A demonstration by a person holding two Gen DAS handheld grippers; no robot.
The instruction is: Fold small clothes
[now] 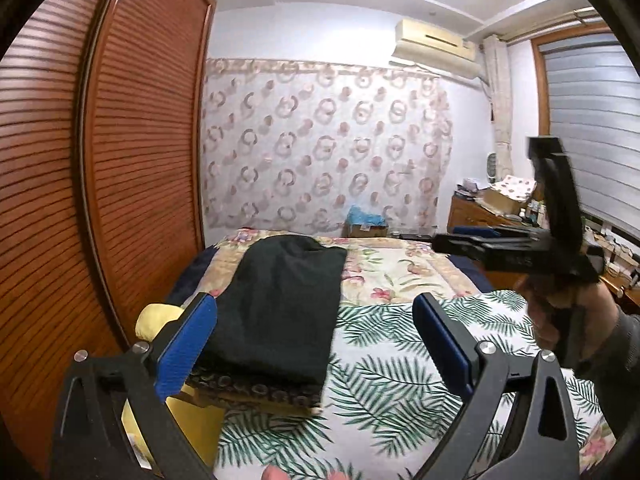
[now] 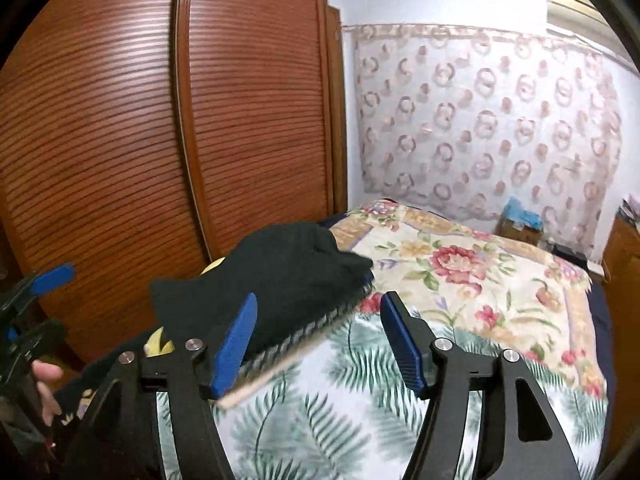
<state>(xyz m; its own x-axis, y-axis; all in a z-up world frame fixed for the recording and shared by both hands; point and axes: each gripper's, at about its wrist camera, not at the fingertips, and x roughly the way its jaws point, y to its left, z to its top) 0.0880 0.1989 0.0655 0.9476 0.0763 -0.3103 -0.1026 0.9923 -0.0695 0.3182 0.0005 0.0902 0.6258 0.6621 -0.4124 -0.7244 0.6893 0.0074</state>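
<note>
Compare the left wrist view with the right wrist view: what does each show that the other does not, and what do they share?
Only the left wrist view shows the window blind and the whole right gripper. Only the right wrist view shows the red flowers on the floral quilt. Both share the folded dark garment, the palm-leaf sheet, the slatted wardrobe, and open, empty jaws on the left gripper.

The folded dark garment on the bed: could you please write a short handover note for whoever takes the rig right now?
Left gripper: jaws open, empty, above the bed, facing the stack.
Right gripper: jaws open, empty, in the air beside it.
The dark garment lies folded on top of a patterned folded piece, on the palm-leaf bedspread near the wardrobe side.
Done: this garment looks folded and stacked.
Left: no other unfolded clothes are in view; check outside the frames.
</note>
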